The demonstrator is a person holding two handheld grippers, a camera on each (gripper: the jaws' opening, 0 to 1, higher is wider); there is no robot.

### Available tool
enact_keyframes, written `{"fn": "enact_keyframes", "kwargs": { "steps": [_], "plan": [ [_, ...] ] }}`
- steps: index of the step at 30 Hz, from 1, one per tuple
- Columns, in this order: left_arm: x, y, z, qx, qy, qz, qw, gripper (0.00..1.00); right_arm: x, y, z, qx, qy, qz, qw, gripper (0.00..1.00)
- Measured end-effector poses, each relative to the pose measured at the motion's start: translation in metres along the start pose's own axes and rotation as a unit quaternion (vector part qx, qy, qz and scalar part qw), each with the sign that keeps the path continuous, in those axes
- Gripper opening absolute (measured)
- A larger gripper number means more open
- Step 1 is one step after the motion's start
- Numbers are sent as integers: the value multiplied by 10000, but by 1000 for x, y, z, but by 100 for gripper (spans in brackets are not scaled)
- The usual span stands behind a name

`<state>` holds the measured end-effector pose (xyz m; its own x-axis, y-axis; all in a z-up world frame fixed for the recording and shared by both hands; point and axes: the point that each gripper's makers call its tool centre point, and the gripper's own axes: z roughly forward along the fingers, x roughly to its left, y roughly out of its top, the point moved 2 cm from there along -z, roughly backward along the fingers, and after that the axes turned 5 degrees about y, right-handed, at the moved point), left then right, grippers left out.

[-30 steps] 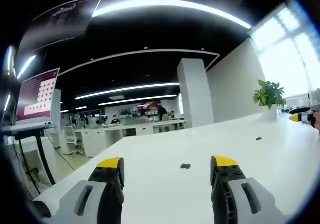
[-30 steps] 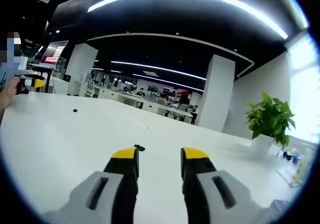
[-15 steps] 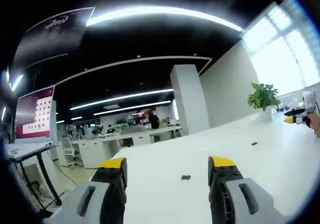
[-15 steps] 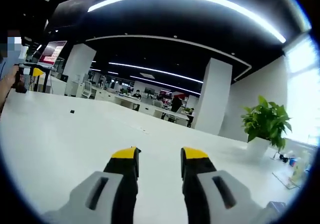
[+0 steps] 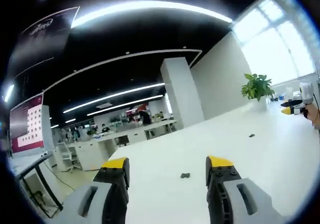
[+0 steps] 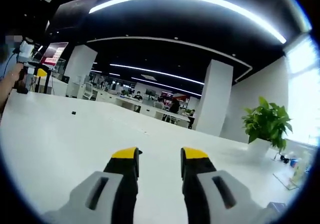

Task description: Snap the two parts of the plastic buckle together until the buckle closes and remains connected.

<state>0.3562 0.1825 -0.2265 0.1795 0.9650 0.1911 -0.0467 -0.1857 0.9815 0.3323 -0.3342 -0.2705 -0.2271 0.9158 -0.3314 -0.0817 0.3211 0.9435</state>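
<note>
A long white table (image 5: 280,154) runs through an open-plan office with a pillar and a potted plant (image 5: 256,87). Nearest, the left gripper (image 5: 167,165) hangs with jaws wide and empty; just past them one small dark buckle part (image 5: 185,175) lies on the table, the other (image 5: 251,135) well beyond. The right gripper (image 6: 159,155) is narrower, empty. Both parts look light, stiff and slippery; pinching each by its body seems best. A hanging sign (image 5: 42,29) carries unreadable writing.

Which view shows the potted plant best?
Right gripper view: the potted plant is large, with leaves and white pot distinct on the white table. In the left gripper view it is small and far off.
</note>
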Motion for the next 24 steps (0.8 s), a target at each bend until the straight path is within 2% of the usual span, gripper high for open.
{"fn": "enact_keyframes", "kwargs": {
  "steps": [13, 24],
  "plan": [
    [-2, 4, 17, 349, -203, 456, 9981, 61, 3, -2, 3, 82, 108, -20, 9999, 34],
    [-3, 4, 31, 612, -433, 642, 9951, 61, 3, -3, 4, 111, 150, -30, 9998, 34]
  ]
}}
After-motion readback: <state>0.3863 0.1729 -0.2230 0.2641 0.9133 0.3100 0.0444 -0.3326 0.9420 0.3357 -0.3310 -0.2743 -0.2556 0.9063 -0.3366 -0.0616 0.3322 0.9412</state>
